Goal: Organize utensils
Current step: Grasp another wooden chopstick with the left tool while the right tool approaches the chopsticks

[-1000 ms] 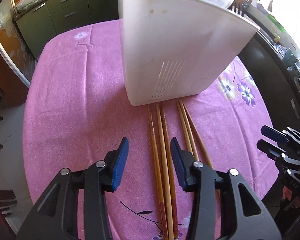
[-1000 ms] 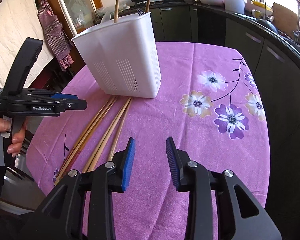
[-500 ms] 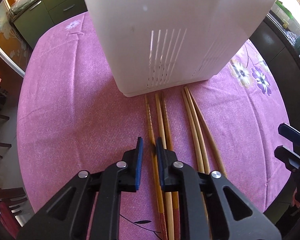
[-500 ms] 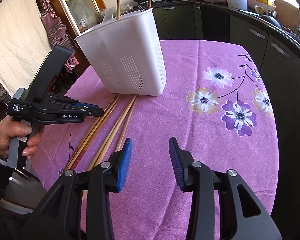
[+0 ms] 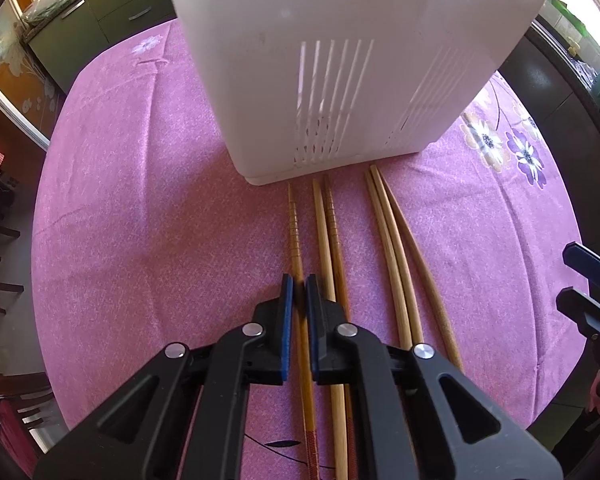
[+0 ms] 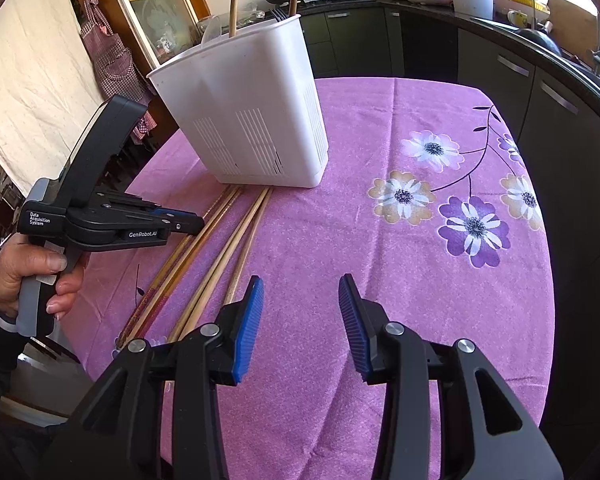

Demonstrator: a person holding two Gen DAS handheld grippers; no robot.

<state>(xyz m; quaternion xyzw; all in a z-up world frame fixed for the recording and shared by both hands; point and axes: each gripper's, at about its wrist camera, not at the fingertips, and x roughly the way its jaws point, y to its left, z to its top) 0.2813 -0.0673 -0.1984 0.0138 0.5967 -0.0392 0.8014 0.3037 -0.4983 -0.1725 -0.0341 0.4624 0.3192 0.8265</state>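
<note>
A round table [image 6: 440,320] wears a pink cloth with flowers on it. A white holder [image 6: 252,120] stands on the cloth, and two wooden sticks [image 6: 233,0] poke up out of it. It has thin slits near the bottom of its walls.

Six chopsticks lie flat on the cloth in front of the holder, side by side, with their thin tips close to its base. One chopstick [image 5: 294,232] with little rings near its tip lies furthest to one side. Just beside it is a pair [image 5: 326,232], and a bit apart from those lie three more [image 5: 392,240].

The left gripper [image 5: 299,282] points steeply down at the ringed chopstick. Its blue pads [image 5: 286,320] are squeezed in on that one chopstick, which runs between them. The chopstick lies on the cloth. In the right wrist view, a hand [image 6: 32,276] holds this gripper by its handle, out at the side of the table.

The right gripper [image 6: 300,304] hangs over bare pink cloth, near the thick ends of the chopsticks. Its jaws stand apart and nothing is between them. It touches nothing.

Dark kitchen cabinets [image 6: 500,64] run along behind the table. A checked apron [image 6: 108,60] hangs by a glass cupboard
</note>
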